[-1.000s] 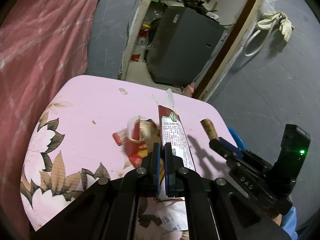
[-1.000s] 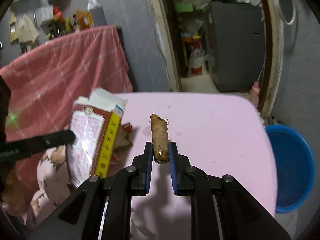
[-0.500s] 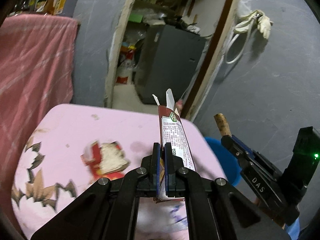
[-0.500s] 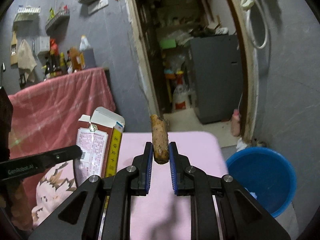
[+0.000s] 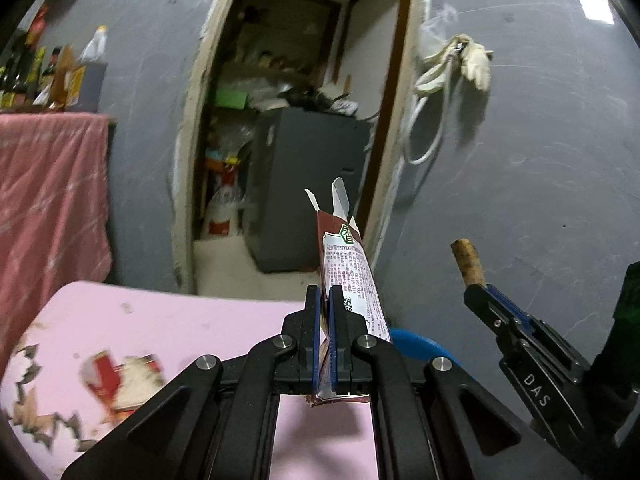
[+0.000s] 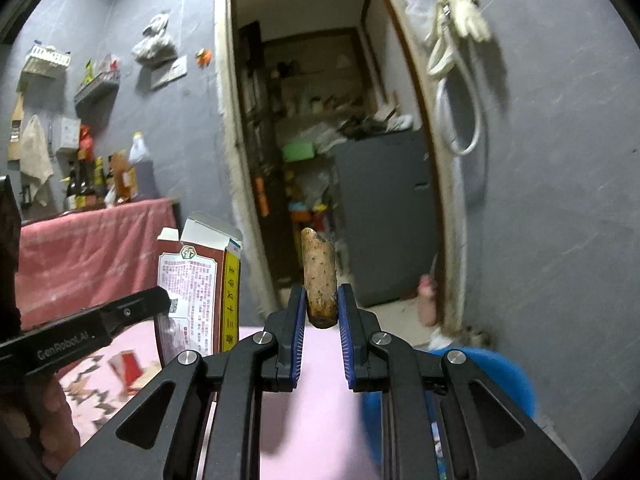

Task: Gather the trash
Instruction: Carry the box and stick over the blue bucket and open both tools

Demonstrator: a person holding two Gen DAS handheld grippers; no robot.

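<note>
The left gripper (image 5: 328, 300) is clamped on the flattened carton (image 5: 347, 276), pinched near its lower end so it stands up ahead of the fingers; the right gripper (image 6: 320, 308) grips a brown root-like stub (image 6: 319, 278) by its base, probably so both can drop into the blue bucket (image 6: 508, 376) below and right of it. The right view shows the bucket's side; the left view shows only a sliver of rim, plus a crumpled red wrapper (image 5: 122, 376), blurred, on the pink table (image 5: 180, 316) to its lower left.
</note>
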